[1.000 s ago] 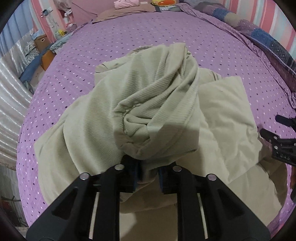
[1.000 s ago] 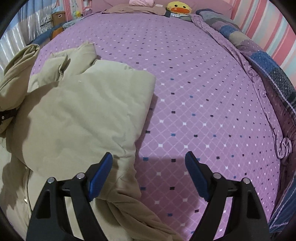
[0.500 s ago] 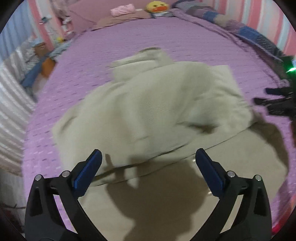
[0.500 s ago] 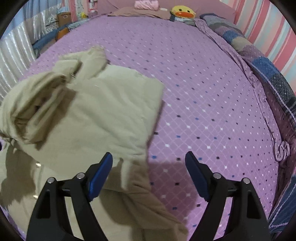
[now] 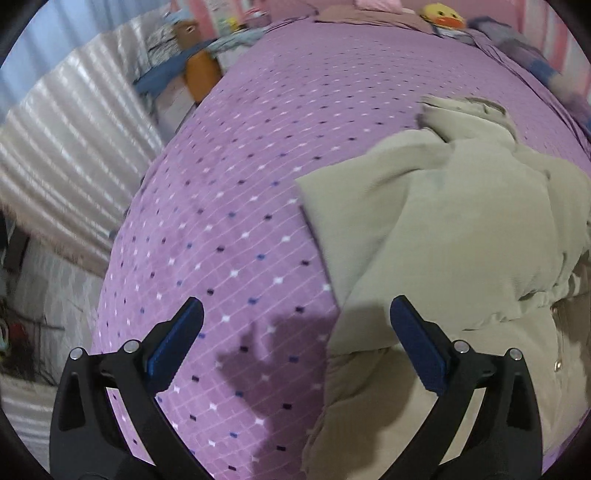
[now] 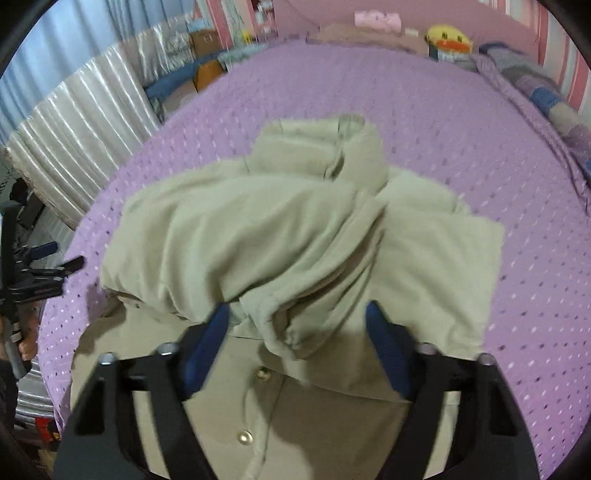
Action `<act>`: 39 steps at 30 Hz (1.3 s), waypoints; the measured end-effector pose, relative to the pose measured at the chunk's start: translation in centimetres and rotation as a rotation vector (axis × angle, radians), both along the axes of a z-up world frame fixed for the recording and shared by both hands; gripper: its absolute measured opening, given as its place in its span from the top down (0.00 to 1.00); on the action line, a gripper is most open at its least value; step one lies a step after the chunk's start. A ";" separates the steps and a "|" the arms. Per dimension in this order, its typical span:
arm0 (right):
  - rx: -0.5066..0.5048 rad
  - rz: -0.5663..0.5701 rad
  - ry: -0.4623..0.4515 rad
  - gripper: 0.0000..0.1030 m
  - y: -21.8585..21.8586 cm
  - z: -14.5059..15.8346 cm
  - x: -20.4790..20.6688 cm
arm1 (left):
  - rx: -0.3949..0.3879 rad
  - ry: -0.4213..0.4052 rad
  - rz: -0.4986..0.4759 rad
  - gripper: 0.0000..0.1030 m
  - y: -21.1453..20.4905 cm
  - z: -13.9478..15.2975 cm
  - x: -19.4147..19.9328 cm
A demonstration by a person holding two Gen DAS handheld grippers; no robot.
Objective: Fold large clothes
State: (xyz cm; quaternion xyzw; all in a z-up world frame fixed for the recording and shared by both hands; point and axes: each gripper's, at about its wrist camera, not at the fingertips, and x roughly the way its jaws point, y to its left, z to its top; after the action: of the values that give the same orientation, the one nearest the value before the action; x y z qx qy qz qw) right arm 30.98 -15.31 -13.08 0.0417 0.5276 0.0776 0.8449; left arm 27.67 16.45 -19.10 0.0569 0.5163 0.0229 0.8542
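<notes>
Beige jacket (image 6: 280,229), purple bedspread (image 6: 424,122)

Jacket (image 6: 288,229), 1 pc: beige/khaki, large, snap-button front (image 6: 244,438). Part-folded, rumpled; both sleeves drawn across chest, collar (image 6: 332,147) twd bed's far edge. Lies on purple dotted bed (image 6: 424,110), nr near edge.

Bed (image 6: 424,122) with purple bedspread, small white and dark diamond dots. Beige jacket (image 6: 258,236) lies directly on it, near edge, bunched, sleeves folded over the body, snap buttons visible at near end. Far end: pink folded item (image 6: 377,18), brownish cloth (image 6: 354,35) beneath it, yellow duck plush (image 6: 447,37). Right edge: blue-and-grey patchwork blanket (image 6: 546,96) along the wall side.
</notes>
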 end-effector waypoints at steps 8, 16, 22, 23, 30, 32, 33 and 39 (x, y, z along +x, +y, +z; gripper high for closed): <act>-0.116 -0.106 -0.225 0.94 -4.8 4.6 -2.3 | -0.045 -0.036 0.006 0.03 -1.2 1.8 -0.4; -0.170 -0.232 0.001 0.59 -14.3 -3.3 -5.7 | -0.074 -0.023 -0.018 0.03 -4.6 1.3 0.9; 0.012 -0.449 0.026 0.31 -21.8 -4.8 -9.4 | -0.048 -0.028 -0.062 0.03 -6.1 1.6 1.4; 0.009 -0.479 0.010 0.28 -22.5 -4.3 -9.4 | -0.057 -0.036 -0.058 0.03 -6.1 2.1 1.6; 0.040 -0.478 -0.150 0.13 -20.5 0.0 -5.1 | -0.148 -0.069 -0.058 0.03 -10.2 4.4 4.9; 0.041 -0.458 -0.214 0.05 -18.1 1.1 -2.5 | -0.143 -0.078 -0.062 0.03 -12.7 4.4 6.5; 0.040 -0.448 -0.236 0.04 -17.1 1.6 -1.5 | -0.142 -0.080 -0.067 0.03 -13.8 4.4 7.2; -0.132 -0.390 -0.280 0.02 -9.5 1.2 6.8 | -0.068 -0.101 -0.059 0.03 -18.8 2.7 13.0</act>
State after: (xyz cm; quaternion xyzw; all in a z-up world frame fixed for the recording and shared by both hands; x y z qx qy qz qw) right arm 37.76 -24.81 -11.87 0.0763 0.3912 -0.1166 0.9097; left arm 40.70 -2.37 -16.37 0.0419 0.4709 -0.0167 0.8810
